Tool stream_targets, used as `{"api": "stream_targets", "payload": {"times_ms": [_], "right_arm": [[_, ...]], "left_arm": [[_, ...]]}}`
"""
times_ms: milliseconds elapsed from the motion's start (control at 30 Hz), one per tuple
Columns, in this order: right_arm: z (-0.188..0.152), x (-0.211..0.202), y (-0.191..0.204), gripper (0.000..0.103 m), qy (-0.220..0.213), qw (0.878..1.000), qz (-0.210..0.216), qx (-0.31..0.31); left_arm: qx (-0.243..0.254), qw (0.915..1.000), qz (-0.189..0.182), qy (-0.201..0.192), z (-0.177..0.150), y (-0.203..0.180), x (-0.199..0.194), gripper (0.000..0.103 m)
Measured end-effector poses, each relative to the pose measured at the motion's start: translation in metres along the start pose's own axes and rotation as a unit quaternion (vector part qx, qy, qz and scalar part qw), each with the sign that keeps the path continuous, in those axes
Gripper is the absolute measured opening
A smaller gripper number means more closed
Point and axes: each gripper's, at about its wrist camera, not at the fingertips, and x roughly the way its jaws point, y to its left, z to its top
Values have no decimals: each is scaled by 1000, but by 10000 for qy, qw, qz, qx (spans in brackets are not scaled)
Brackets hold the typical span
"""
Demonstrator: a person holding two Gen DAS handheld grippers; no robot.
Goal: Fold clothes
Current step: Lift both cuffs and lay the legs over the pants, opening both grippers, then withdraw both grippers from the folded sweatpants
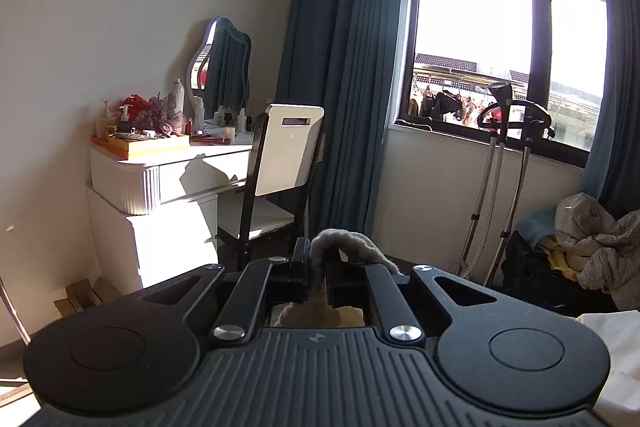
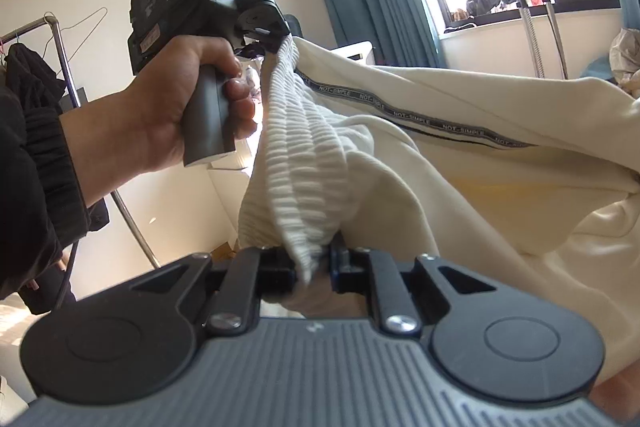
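A cream garment [image 2: 480, 155] with a ribbed hem [image 2: 296, 155] and a "NOT-SIMPLE" printed tape hangs in the air, stretched between both grippers. My right gripper [image 2: 316, 267] is shut on the lower end of the ribbed hem. In the right wrist view a hand [image 2: 176, 107] holds the left gripper [image 2: 276, 41] up at the left, shut on the hem's upper end. The left wrist view shows my left gripper [image 1: 318, 267] shut on a bunched fold of the cream garment [image 1: 352, 245], most of which is hidden below the gripper body.
A white dressing table [image 1: 160, 179] with bottles and a mirror stands left, a white-backed chair [image 1: 280, 163] beside it. Blue curtains [image 1: 344, 67] flank a window. A garment steamer [image 1: 504, 147] and heaped clothes [image 1: 592, 243] are right. A clothes rail [image 2: 60, 39] stands behind the hand.
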Motion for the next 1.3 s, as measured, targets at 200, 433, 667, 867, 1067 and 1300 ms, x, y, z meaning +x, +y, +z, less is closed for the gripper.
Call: {"api": "stream_targets", "payload": {"times_ms": [200, 433, 667, 867, 1067, 1300], "right_arm": [[-24, 83, -10, 17, 536, 9984, 106, 149], [-34, 105, -20, 20, 624, 9975, 5, 333], [-33, 94, -6, 61, 773, 9969, 156, -85], [-24, 30, 21, 62, 569, 9958, -61, -721], [-9, -38, 10, 62, 212, 9949, -587, -789], [2, -118, -15, 61, -166, 9895, -1195, -802]], "left_arm": [[354, 9950, 236, 905, -65, 35, 103, 9], [442, 9909, 208, 1252, -95, 44, 127, 14], [749, 9887, 525, 1187, -67, 47, 73, 71], [692, 9926, 524, 852, -26, 49, -20, 74], [862, 9951, 19, 477, -31, 2, -120, 74], [913, 9925, -761, 281, -68, -67, -222, 74]]}}
